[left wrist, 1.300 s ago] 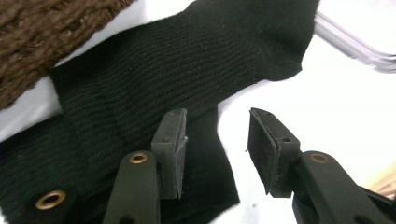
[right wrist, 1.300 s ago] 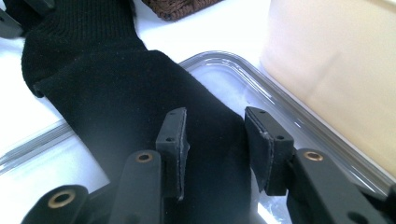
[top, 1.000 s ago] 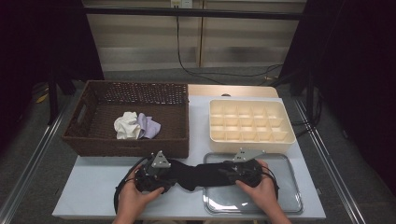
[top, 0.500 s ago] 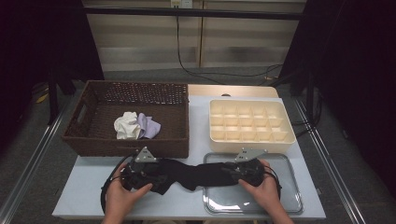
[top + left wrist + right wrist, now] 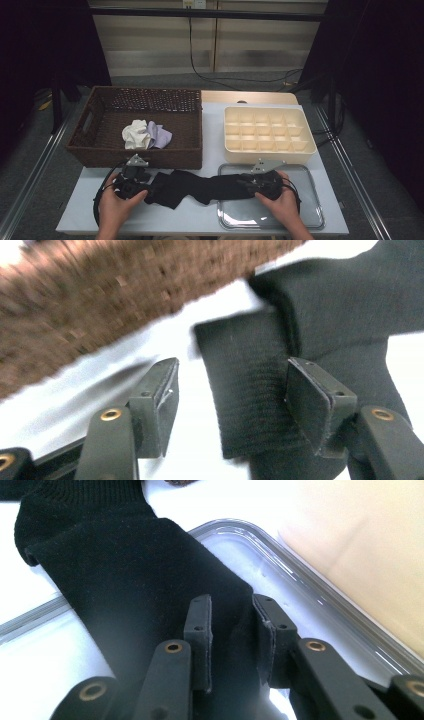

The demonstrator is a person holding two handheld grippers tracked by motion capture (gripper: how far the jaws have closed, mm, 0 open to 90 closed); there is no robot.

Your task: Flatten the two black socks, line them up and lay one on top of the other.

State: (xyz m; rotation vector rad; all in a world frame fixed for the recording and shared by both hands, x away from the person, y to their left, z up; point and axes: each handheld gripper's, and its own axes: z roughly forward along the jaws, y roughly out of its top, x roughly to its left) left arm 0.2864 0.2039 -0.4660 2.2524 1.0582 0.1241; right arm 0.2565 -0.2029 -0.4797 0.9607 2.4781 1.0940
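A black sock [image 5: 200, 186] lies stretched across the white table, its right end over the clear tray [image 5: 300, 220]. My left gripper [image 5: 147, 186] is at the sock's left end, held by a hand. In the left gripper view its jaws stand wide apart and have just been opening. The ribbed cuff [image 5: 245, 390] lies between them beside the right pad, and the left pad is clear of it; left gripper [image 5: 232, 370]. My right gripper [image 5: 244, 183] is at the sock's right end. Its jaws have just closed in and pinch a fold of sock [image 5: 150, 575]; right gripper [image 5: 232, 605].
A brown wicker basket [image 5: 90, 145] at the back left holds a white cloth [image 5: 134, 134] and a lilac one [image 5: 160, 135]. A cream compartment box [image 5: 267, 131] stands at the back right. The table's front edge is just below both hands.
My left gripper has moved left along the table, and the sock now lies drawn out longer between the two grippers. The right gripper has stayed over the tray.
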